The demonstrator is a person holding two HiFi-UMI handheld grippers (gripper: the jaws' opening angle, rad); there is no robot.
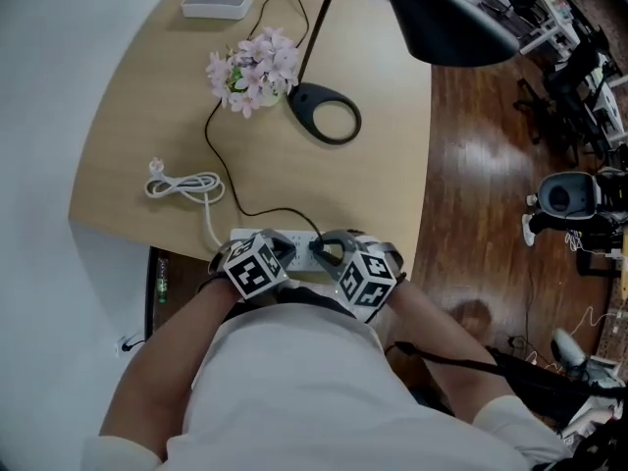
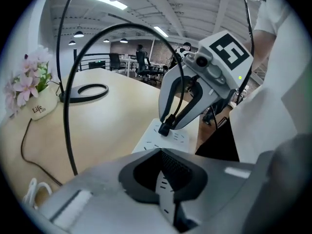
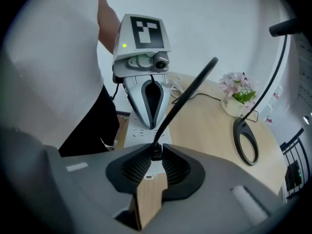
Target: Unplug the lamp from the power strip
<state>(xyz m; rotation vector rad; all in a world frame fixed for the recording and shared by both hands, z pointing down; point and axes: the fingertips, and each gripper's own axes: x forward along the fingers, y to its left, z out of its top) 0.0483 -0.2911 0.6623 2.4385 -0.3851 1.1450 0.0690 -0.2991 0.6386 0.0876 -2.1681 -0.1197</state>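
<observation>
A white power strip (image 1: 257, 235) lies at the table's near edge. The lamp's black plug (image 3: 155, 151) sits in it, and its black cord (image 1: 221, 160) runs back to the lamp's ring base (image 1: 329, 114). My right gripper (image 3: 155, 153) is shut on the plug, as the left gripper view confirms: the right gripper (image 2: 166, 127) pinches it just above the power strip (image 2: 161, 139). My left gripper (image 3: 150, 125) stands upright with its tips together, pressed down on the power strip (image 3: 141, 133). Both the left gripper (image 1: 281, 249) and the right gripper (image 1: 328, 253) are close together.
A pot of pink flowers (image 1: 253, 70) stands beside the lamp base, with the lamp's black shade (image 1: 446, 13) overhead. A white box (image 1: 218, 0) sits at the far edge. A coiled white cable (image 1: 183, 184) lies left of the strip. The table's right edge drops to a wooden floor (image 1: 481, 165).
</observation>
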